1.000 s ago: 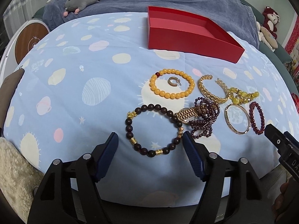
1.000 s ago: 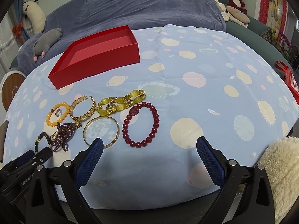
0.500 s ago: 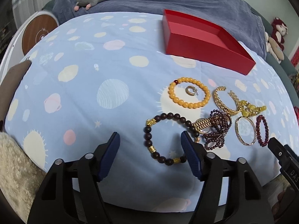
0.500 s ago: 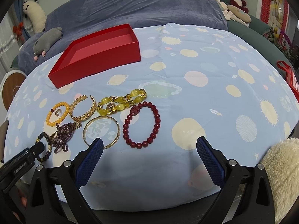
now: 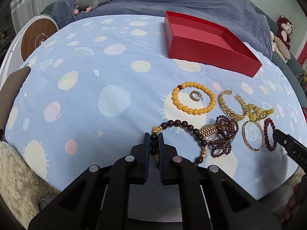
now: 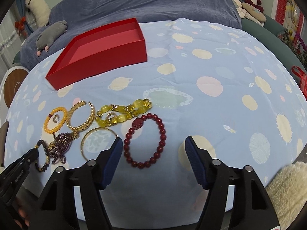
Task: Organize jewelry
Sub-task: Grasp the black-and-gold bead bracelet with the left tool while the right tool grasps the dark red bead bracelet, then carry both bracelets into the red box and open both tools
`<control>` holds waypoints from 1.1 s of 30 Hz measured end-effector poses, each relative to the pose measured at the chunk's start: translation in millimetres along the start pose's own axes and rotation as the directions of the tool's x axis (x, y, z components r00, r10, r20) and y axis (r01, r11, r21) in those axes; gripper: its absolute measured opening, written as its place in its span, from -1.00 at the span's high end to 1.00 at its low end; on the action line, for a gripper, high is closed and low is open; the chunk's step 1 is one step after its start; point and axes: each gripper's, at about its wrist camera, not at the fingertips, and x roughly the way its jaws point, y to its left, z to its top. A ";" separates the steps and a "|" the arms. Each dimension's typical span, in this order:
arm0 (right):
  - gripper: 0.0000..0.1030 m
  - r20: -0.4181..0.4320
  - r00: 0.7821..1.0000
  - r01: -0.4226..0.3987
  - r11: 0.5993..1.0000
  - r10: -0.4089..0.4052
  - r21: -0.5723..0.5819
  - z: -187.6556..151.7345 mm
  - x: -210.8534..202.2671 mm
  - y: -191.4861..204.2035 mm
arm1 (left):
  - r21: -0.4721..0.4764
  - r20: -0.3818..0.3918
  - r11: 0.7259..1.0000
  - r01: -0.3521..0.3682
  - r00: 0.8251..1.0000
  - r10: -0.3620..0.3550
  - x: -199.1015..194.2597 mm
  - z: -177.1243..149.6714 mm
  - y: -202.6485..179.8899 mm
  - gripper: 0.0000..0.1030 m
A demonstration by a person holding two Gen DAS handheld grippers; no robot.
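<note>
Moved: left tool point(image 5: 154, 140) went from spread to pinching dark bracelet point(image 5: 184, 126).
Right tool point(image 6: 153, 149): spread, above red bracelet point(image 6: 160, 134).
Box point(image 5: 211, 57): red, behind jewelry.

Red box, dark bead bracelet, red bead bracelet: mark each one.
red box point(image 5: 203, 52), left wrist view, on its near outer wall.
dark bead bracelet point(image 5: 199, 137), left wrist view, on a bead of its right side.
red bead bracelet point(image 6: 162, 143), right wrist view, on a right-side bead.
</note>
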 end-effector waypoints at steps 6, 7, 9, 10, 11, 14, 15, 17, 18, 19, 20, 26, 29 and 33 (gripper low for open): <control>0.01 -0.035 0.999 0.023 1.000 -0.023 0.004 5.9 18.0 -7.0 | 0.000 0.000 1.000 0.001 1.000 -0.001 0.1 0.1 0.1 0.85; 0.01 -0.037 0.999 0.029 1.000 -0.030 -0.004 6.0 19.0 -6.3 | 0.000 0.000 1.000 0.000 1.000 0.000 0.1 0.1 0.2 0.85; 0.07 -0.032 0.999 0.038 0.999 -0.039 -0.024 4.5 19.1 -4.5 | 0.002 0.000 1.000 -0.001 1.000 0.001 0.1 0.1 0.3 0.85; 0.11 -0.028 0.999 0.038 0.999 -0.039 -0.032 3.4 18.5 -3.8 | 0.003 0.000 1.000 -0.001 1.000 0.001 0.0 0.0 -0.2 0.85; 0.23 -0.027 0.999 0.033 0.999 -0.034 -0.033 2.7 17.8 -4.0 | 0.004 0.000 1.000 -0.002 1.000 0.002 0.3 -0.1 -0.8 0.85; 0.62 -0.031 0.999 0.018 0.999 -0.019 -0.041 2.0 15.8 -3.0 | 0.007 0.001 1.000 0.000 1.000 0.000 -0.1 -0.4 -1.1 0.85; 0.78 -0.035 0.999 0.009 0.999 -0.011 -0.046 2.2 15.5 -2.1 | 0.008 0.000 1.000 0.002 1.000 -0.002 -0.3 -0.5 -1.3 0.85; 0.85 -0.042 0.999 -0.009 0.999 0.007 -0.051 1.7 14.6 -0.1 | 0.011 0.000 1.000 0.014 1.000 -0.014 -0.5 -0.6 -2.0 0.85; 0.85 -0.044 0.999 -0.016 0.999 0.014 -0.052 0.8 13.5 0.7 | 0.014 -0.001 1.000 0.019 1.000 -0.019 -0.7 -0.5 -2.6 0.85; 0.86 -0.045 0.999 -0.030 0.998 0.027 -0.050 -0.4 11.6 1.0 | 0.017 -0.002 1.000 0.026 1.000 -0.026 -1.4 -0.4 -3.2 0.85; 0.86 -0.046 0.998 -0.043 0.998 0.040 -0.046 -1.3 8.9 1.2 | 0.022 -0.004 0.999 0.030 1.000 -0.030 -1.6 -0.6 -4.6 0.85; 0.86 -0.011 0.992 -0.124 0.992 0.123 -0.019 0.2 -22.8 -1.4 | 0.030 0.006 0.996 0.079 0.997 -0.080 -22.2 1.5 -10.6 0.85; 0.86 0.009 0.988 -0.153 0.988 0.153 -0.022 5.3 -41.2 -2.7 | 0.019 0.022 0.993 0.117 0.993 -0.118 -37.5 9.8 -11.2 0.85; 0.86 0.043 0.982 -0.182 0.982 0.184 -0.048 19.6 -64.7 -0.9 | -0.003 0.045 0.986 0.167 0.985 -0.167 -56.2 27.7 -13.3 0.85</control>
